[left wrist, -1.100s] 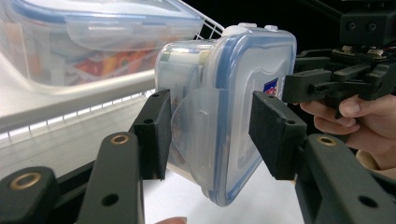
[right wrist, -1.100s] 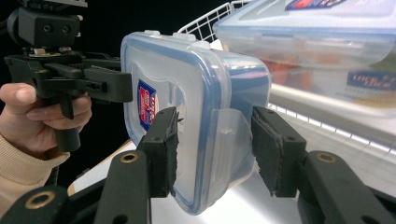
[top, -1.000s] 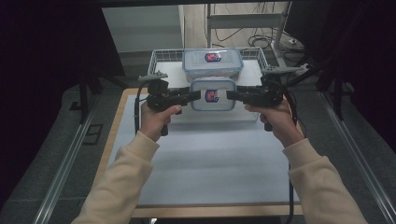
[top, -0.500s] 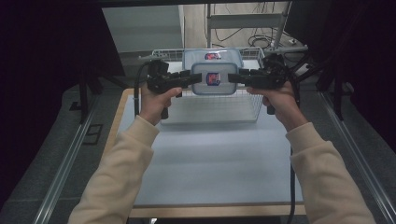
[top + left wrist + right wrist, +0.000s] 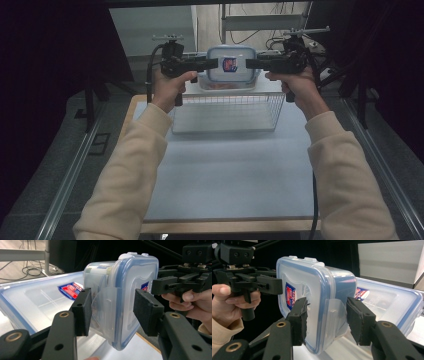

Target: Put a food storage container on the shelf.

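Observation:
A small clear plastic container (image 5: 231,67) with a blue-rimmed lid and a red-blue label hangs in the air above the wire basket (image 5: 225,112). My left gripper (image 5: 212,63) clamps its left side and my right gripper (image 5: 250,63) its right side. In the left gripper view the container (image 5: 125,290) stands on edge, with the left gripper (image 5: 112,307) shut across its side latch. In the right gripper view the right gripper (image 5: 327,315) pinches the opposite latch of the container (image 5: 312,282).
A larger lidded container (image 5: 37,302) with the same label lies below and behind the lifted one, seen too as the larger container (image 5: 387,300). The basket stands at the far end of the pale table mat (image 5: 230,170). Dark frames and rails flank the table.
Both hands have risen and moved away from the person, carrying the small container from in front of the basket up to above it. The grips look the same.

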The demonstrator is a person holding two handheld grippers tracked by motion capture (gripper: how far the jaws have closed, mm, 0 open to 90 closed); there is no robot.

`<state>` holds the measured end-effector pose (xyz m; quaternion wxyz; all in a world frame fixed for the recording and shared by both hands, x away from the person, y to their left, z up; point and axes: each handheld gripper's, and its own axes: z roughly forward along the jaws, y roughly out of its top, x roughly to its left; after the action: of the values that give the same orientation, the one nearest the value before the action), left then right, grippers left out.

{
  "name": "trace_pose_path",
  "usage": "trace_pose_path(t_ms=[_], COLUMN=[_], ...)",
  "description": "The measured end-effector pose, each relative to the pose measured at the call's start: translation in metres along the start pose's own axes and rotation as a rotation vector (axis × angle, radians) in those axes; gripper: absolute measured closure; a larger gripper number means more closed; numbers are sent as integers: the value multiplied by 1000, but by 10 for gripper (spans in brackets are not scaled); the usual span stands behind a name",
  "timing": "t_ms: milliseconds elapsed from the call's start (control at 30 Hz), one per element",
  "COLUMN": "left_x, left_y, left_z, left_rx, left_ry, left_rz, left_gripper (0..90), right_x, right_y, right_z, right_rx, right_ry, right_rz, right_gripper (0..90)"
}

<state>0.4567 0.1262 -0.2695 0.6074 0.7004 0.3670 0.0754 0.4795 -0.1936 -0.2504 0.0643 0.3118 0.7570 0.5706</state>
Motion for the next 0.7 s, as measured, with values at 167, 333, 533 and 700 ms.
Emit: trace_pose_path(t_ms=[167,333,533,700], left_x=[9,19,38,48], left_y=[11,19,20,18], left_z=[5,10,20,28], left_rx=[-4,-4,13,16], left_ry=[-2,8,9,11], left_rz=[-8,-31,-86,-120], left_gripper=[504,504,503,501], right_x=[-8,-20,-34,-46], right_y=[11,22,28,28], right_z=[5,13,28,38], right_rx=[1,9,40,64], right_ry=[-3,6,4,0], right_rz=[2,26,50,96], right_gripper=[524,524,522,515])
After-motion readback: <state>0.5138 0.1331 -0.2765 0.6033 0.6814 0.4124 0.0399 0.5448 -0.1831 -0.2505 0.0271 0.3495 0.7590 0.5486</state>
